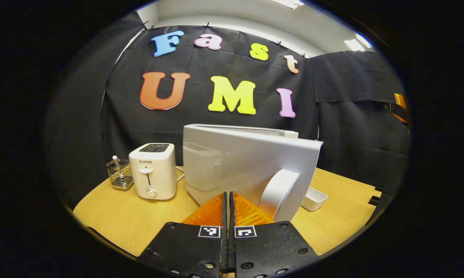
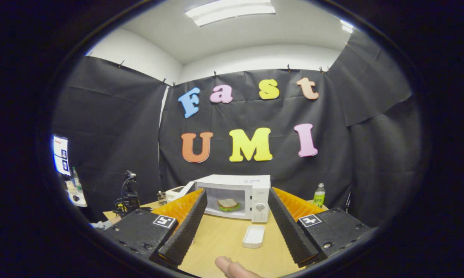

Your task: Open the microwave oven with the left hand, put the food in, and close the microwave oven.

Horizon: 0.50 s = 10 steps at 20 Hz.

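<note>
A: Left gripper view, starting at the left of the frame: a wire basket point(image 1: 119, 174) stands at the bench point(image 1: 123, 218) edge, with a white toaster point(image 1: 153, 170) just beside it.

B: And mid-frame?

A: The microwave door point(image 1: 247, 166) is swung wide open, edge-on to us, its curved handle point(image 1: 280, 189) at lower centre. The left gripper point(image 1: 228, 202) sits at the bottom centre, jaws together, nothing between them, just beside that handle.

B: Touching it?

A: Cannot tell. Further right, a small white tray point(image 1: 313, 199) peeks out from behind the door.

B: Over to the right gripper view.

A: At far left a dark stand with cables point(image 2: 128, 197). Then the right gripper point(image 2: 235, 216) at the bottom, jaws wide apart and holding nothing. Between them, mid-frame, the microwave point(image 2: 237, 195) stands on the bench point(image 2: 216, 239), cavity open, and the sandwich point(image 2: 227, 204) lies inside it.

B: So the food is in.

A: It is. The white tray point(image 2: 254, 235) lies on the bench in front of the control panel, a fingertip point(image 2: 232, 267) shows at the bottom edge, and a green bottle point(image 2: 319, 195) stands at right.
</note>
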### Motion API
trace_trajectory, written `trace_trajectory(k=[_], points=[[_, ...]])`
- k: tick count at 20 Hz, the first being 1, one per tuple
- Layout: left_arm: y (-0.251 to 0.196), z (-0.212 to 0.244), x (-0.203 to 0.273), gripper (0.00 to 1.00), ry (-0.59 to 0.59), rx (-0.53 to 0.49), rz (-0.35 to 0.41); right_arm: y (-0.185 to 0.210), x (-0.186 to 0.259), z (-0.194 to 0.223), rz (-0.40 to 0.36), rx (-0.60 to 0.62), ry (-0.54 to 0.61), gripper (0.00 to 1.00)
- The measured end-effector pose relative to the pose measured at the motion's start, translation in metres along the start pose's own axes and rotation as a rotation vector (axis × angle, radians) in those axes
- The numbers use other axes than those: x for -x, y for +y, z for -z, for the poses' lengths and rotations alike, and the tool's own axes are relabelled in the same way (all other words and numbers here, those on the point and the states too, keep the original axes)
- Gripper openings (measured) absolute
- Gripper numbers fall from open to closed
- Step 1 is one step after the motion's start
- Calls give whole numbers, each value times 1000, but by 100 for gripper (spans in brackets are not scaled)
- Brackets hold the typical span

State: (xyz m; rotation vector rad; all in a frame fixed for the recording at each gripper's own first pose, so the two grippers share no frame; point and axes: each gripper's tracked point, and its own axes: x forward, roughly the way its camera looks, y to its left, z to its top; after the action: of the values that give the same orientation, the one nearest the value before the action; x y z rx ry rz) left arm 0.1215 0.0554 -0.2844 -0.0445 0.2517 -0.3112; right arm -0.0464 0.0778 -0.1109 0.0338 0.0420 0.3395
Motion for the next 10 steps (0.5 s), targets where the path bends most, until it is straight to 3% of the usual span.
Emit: trace_trajectory(k=[1, 3, 4, 10], points=[[-8, -1, -8, 0, -4, 1, 18, -2, 1, 0, 0, 0, 0, 100], [-24, -1, -23, 0, -7, 4, 45, -15, 2, 4, 21, 4, 10, 100], [-28, -2, -29, 0, -13, 4, 51, -22, 2, 4, 36, 6, 14, 91], [-60, -9, -77, 0, -38, 39, 76, -57, -8, 2, 62, -27, -3, 92]])
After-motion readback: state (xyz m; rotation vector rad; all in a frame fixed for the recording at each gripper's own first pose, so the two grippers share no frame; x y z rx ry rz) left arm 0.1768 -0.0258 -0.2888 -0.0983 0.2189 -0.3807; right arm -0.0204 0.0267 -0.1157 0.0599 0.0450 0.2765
